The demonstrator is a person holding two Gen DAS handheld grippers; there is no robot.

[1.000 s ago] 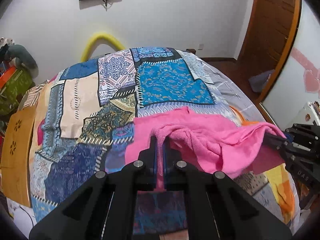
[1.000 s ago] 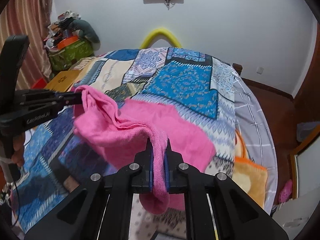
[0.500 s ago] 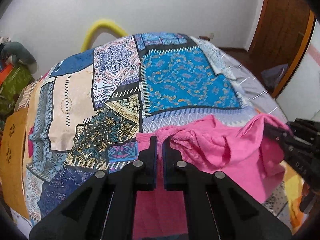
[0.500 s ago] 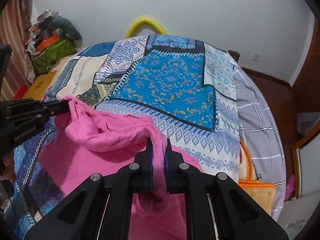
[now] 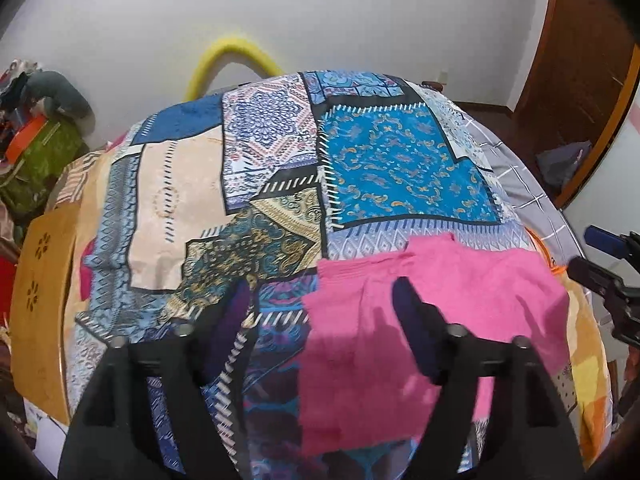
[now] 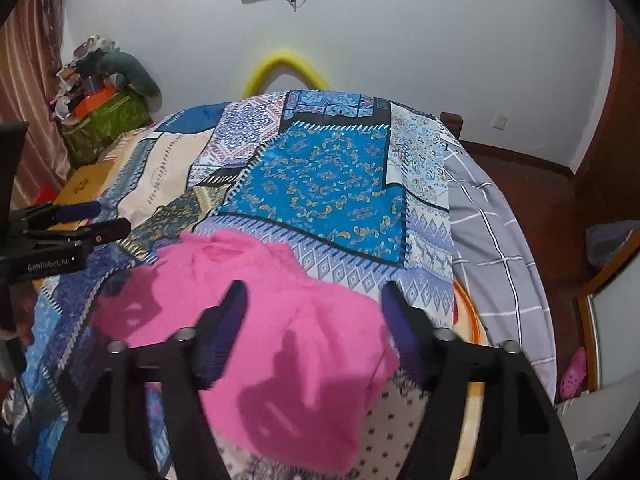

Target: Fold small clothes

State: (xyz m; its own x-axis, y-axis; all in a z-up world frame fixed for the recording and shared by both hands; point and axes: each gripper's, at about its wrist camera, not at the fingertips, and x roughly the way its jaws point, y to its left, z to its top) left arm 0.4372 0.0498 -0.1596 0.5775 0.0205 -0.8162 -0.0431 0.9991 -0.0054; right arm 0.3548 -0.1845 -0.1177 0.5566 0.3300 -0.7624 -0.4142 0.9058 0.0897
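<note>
Hanging just above the near end of the bed, the left claw (image 5: 322,300) stands with its jaws spread wide and nothing between its pads; they have just been opening, and the pink garment (image 5: 432,312) they let go of now lies on the patchwork bedspread (image 5: 280,184) beneath them. The right claw (image 6: 312,304) is the same: jaws apart, having just opened, empty, with the pink cloth flat under it and touching neither finger. In the left wrist view the garment looks roughly squared off, its left edge fairly straight and its far edge stepped, with a small flap poking up near the middle; in the right wrist view its far-left part is bunched and rumpled rather than smooth. It sits close to the near right corner of the bed, partly over an orange-trimmed cloth (image 6: 468,312) at the bed's edge. My judgement is that a fold has just been laid down and the risk now lies in the withdrawal: a fingertip dragged back low could catch the loose knit and pull the top layer askew. The rumpled far corner may also spring open if it is not pressed flat, and the next fold could carry the piece towards the bed's edge. Beyond the bedspread, a yellow curved tube (image 5: 232,60) rises against the white wall (image 5: 360,20).
</note>
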